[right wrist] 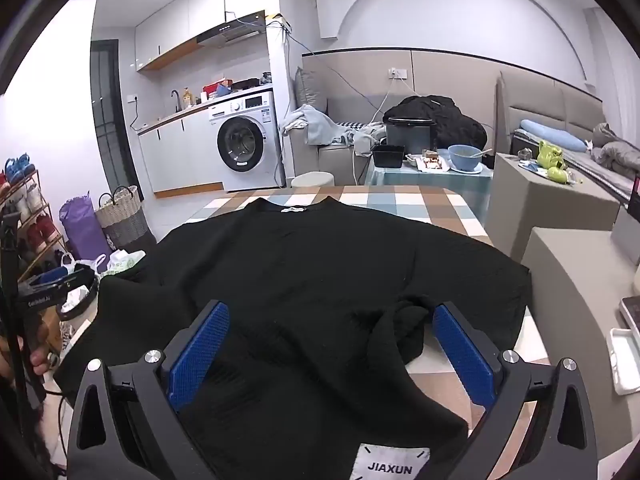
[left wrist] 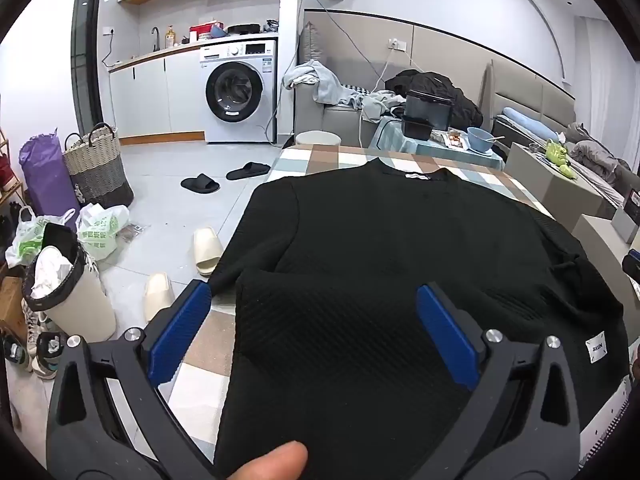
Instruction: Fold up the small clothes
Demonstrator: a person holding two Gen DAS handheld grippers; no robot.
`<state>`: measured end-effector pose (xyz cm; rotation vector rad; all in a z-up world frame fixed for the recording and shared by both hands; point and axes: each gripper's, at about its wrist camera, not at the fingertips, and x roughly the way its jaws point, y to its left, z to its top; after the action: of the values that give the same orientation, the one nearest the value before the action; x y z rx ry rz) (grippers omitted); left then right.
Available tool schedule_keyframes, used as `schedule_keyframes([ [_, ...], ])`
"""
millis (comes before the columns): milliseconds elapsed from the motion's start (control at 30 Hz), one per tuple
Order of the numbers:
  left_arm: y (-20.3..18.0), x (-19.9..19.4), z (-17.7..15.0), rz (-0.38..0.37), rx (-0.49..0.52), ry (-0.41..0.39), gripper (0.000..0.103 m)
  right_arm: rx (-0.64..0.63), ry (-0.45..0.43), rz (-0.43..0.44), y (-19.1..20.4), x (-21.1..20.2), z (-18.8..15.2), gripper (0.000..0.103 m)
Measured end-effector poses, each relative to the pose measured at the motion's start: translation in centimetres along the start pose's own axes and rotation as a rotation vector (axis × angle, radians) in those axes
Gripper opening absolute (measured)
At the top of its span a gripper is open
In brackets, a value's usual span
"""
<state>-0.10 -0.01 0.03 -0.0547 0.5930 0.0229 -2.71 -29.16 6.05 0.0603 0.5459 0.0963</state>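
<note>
One black sweater (left wrist: 400,264), two black slippers (left wrist: 200,183), two beige slippers (left wrist: 208,246).

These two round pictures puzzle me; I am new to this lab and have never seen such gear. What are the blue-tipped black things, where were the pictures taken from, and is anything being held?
No machine arm here: a person holds a pair of tongs in each hand, and a wide-angle camera on each looks forward along its two blue-padded fingers. One picture is from the left tongs, the other from the right tongs. Both sets stand wide open and hold nothing.

On the checked tablecloth lies a black sweater, spread out with its neck away from the cameras. A white label reading JIAXUN sits near its lower edge, close to the right camera. The fingertip at the bottom of the left picture is the person's own.
</note>
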Motion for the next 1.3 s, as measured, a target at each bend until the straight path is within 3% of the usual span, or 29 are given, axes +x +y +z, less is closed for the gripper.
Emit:
schedule_keyframes([
  [400,0.8,0.3,0.3,0.012,-0.022,0.012,0.102,0.008,-0.019,0.007,-0.1,0.7,0.5,0.103],
  [1300,1.0,-3.4,0.8,0.011,-0.016,-0.077,0.102,0.019,-0.049,-0.049,-0.4,-0.8,0.9,0.103],
])
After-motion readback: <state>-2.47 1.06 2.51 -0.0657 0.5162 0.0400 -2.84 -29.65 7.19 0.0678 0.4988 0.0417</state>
